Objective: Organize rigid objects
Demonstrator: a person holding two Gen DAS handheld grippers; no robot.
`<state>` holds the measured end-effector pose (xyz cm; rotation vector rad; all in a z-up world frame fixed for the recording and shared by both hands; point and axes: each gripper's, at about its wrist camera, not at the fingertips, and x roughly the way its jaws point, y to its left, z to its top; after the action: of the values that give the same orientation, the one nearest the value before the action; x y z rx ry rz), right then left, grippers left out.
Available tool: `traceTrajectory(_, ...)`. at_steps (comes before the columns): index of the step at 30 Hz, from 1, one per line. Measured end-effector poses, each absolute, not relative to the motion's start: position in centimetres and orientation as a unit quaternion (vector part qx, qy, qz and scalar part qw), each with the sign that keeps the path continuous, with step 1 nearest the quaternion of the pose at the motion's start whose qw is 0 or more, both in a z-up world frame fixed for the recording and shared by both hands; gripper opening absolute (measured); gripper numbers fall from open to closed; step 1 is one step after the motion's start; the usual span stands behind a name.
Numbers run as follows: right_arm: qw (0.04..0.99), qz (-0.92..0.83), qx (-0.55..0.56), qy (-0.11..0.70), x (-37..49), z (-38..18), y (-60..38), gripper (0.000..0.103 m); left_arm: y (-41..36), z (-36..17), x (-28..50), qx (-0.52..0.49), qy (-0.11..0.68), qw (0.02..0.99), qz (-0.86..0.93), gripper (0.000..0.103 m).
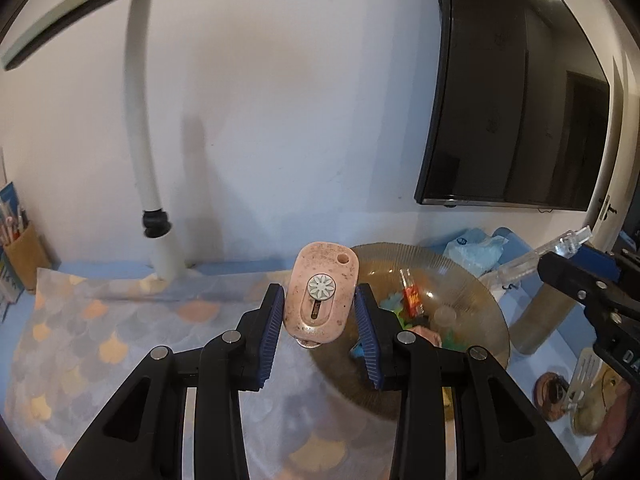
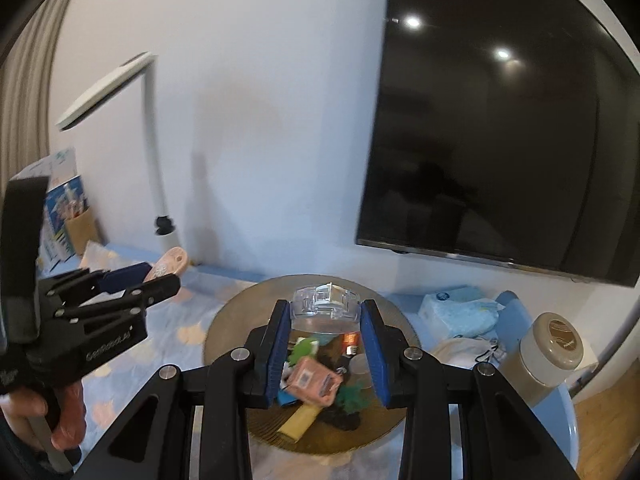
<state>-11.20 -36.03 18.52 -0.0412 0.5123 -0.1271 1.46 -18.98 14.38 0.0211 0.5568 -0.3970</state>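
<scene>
Now we hold two things in the air, above the glass bowl (image 2: 232, 312).
Our left gripper (image 1: 319, 312) pinches the pink cutter (image 1: 320, 292), the right gripper (image 2: 325, 340) pinches the clear case (image 2: 324, 302); the bowl lies at 6 o'clock below both, and each smooth shell may slip out and fall onto the worktop (image 1: 100, 320).

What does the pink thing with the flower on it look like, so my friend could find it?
Find the big black TV on the wall, then the round brown glass bowl below it. Just left of the bowl, the left tool is pinching a flat pink cutter in the air. Only it has a white daisy button and a small hole at its top corner.
</scene>
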Motion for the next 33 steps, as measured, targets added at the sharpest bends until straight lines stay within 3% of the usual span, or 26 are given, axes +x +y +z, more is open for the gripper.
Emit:
traceTrajectory(7,0.945,-0.079,0.064,0.312,-7.9,13.6,-40.0,0.035,-21.5,11.8,3.9,0.008,0.3,0.931,-0.206,0.033)
traceTrajectory(18,0.926,-0.091,0.079,0.357,-5.8,10.0,-40.8,0.035,-23.3,8.2,6.0,0.014,0.337,0.913,-0.229,0.034)
traceTrajectory(19,0.926,-0.087,0.081,0.359,-5.7,10.0,-40.8,0.036,-23.4,8.2,6.0,0.019,0.337,0.912,-0.235,0.041)
traceTrajectory(20,0.923,-0.086,0.084,0.367,-5.5,9.9,-40.8,0.041,-23.4,8.2,5.9,0.023,0.338,0.911,-0.236,0.06)
traceTrajectory(22,0.919,-0.102,0.09,0.37,-5.7,10.0,-41.0,0.049,-22.3,8.7,5.5,0.011,0.329,0.914,-0.237,0.083)
traceTrajectory(29,0.925,-0.084,0.142,0.343,-9.0,12.8,-39.1,0.056,-13.9,11.8,2.9,-0.033,0.315,0.922,-0.223,0.083)
traceTrajectory(33,0.932,-0.031,0.149,0.329,-10.8,14.6,-33.9,0.067,-8.0,13.6,0.4,-0.048,0.304,0.932,-0.192,0.083)
